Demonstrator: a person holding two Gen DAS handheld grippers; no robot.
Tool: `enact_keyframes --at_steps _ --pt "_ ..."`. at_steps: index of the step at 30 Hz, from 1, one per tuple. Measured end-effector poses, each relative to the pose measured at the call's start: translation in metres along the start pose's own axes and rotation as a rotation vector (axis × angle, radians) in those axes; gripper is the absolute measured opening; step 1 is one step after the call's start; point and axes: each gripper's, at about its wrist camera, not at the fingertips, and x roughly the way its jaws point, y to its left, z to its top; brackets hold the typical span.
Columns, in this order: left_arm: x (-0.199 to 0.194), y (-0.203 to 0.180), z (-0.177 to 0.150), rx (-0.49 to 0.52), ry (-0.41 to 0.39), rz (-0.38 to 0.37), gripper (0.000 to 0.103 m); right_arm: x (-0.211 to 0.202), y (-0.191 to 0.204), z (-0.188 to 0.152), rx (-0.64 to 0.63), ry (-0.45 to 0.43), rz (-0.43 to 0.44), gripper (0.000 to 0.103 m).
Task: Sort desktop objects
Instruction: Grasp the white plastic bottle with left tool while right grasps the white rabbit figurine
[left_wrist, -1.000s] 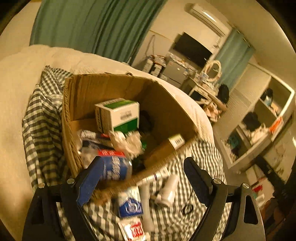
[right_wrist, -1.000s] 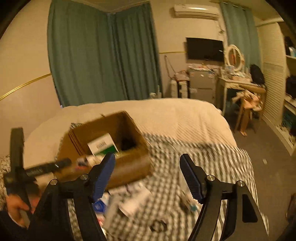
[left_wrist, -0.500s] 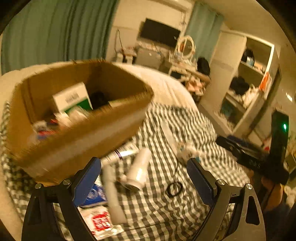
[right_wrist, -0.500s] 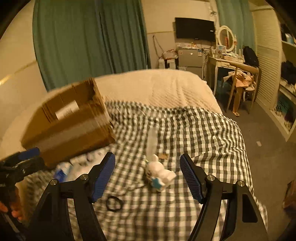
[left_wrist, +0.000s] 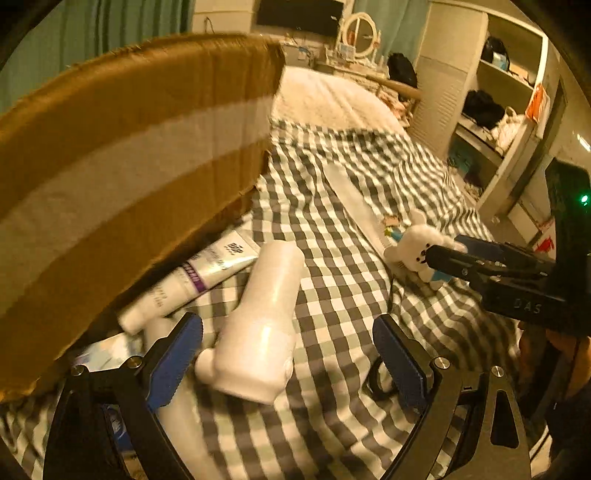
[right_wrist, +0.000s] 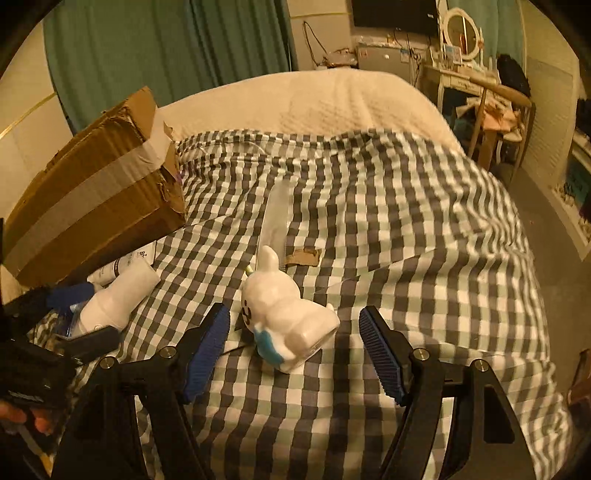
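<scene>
A white plastic bottle (left_wrist: 262, 325) lies on the checked cloth (left_wrist: 343, 273), and my left gripper (left_wrist: 288, 343) is open around its lower end. A white tube (left_wrist: 192, 280) rests beside it against the taped cardboard box (left_wrist: 122, 158). My right gripper (right_wrist: 295, 347) is open, its blue pads on either side of a white bunny figure (right_wrist: 284, 314) lying on its side. The bunny figure (left_wrist: 413, 251) and my right gripper (left_wrist: 443, 254) also show in the left wrist view. The white bottle (right_wrist: 114, 299) and my left gripper (right_wrist: 79, 314) appear at the left of the right wrist view.
A clear flat plastic piece (right_wrist: 277, 214) and a brown scrap (right_wrist: 301, 256) lie behind the bunny. A black ring (left_wrist: 380, 376) sits by my left gripper's right finger. More packets lie under the box edge (left_wrist: 107, 350). Shelves (left_wrist: 495, 96) and a dresser (right_wrist: 465, 85) stand beyond the bed.
Both grippers have dropped lower and moved forward. The left one now straddles the white bottle; the right one now straddles the bunny. The box interior has left the views.
</scene>
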Motion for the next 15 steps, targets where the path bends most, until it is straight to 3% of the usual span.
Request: enact_keyframes --at_steps 2,6,7,8,9,11,15 --pt "0.006 -0.001 0.001 0.012 0.003 -0.004 0.093 0.005 0.001 -0.001 -0.003 0.005 -0.002 0.072" --pt "0.015 -0.004 0.001 0.054 0.038 0.012 0.074 0.014 0.002 -0.001 -0.007 0.04 -0.018 0.072" --pt "0.016 -0.004 0.0 0.067 0.039 0.025 0.071 0.017 0.002 -0.002 -0.005 0.054 -0.015 0.065" --pt "0.015 -0.004 0.0 0.071 0.038 0.029 0.065 0.019 0.003 -0.001 -0.003 0.066 -0.014 0.058" --pt "0.014 -0.003 -0.001 0.072 0.038 0.032 0.055 0.02 0.003 -0.001 0.002 0.071 -0.014 0.058" --pt "0.013 0.002 0.0 0.062 0.045 0.036 0.044 0.018 0.005 0.0 0.005 0.07 -0.012 0.058" --pt "0.009 0.007 0.001 0.034 0.05 0.012 0.044 0.012 0.011 0.003 -0.005 0.06 -0.008 0.058"
